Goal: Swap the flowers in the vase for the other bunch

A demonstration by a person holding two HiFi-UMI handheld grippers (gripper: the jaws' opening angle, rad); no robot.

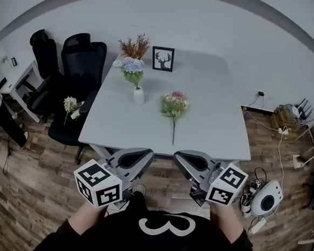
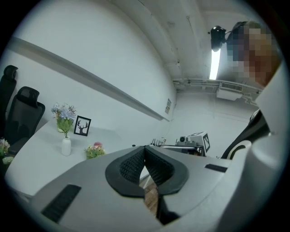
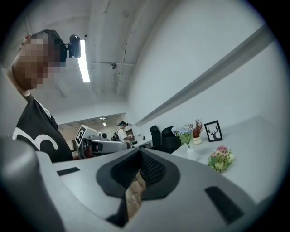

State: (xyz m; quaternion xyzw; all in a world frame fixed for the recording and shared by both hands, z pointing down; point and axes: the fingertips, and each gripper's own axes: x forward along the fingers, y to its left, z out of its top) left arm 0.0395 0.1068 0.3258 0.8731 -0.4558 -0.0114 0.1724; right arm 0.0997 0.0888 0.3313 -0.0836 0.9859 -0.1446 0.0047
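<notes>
A white vase [image 1: 139, 95] holding blue and white flowers [image 1: 130, 67] stands on the white table [image 1: 213, 99], left of the middle. The other bunch, pink and green [image 1: 175, 103], lies flat on the table to the vase's right, its stem toward me. Both grippers hover below the table's near edge, in front of my chest, with their tips turned toward each other. My left gripper [image 1: 148, 158] has its pads together with nothing between them. My right gripper [image 1: 178, 157] is shut and empty too. In the left gripper view the vase [image 2: 66, 146] and pink bunch [image 2: 94, 150] sit far off.
A framed deer picture [image 1: 163, 58] and a pot of reddish dried flowers [image 1: 134, 46] stand at the table's far edge. Two black office chairs [image 1: 81, 62] sit at the left, one with a small pale bunch [image 1: 70, 105] on it. Cables and a white device [image 1: 267, 198] lie on the floor at right.
</notes>
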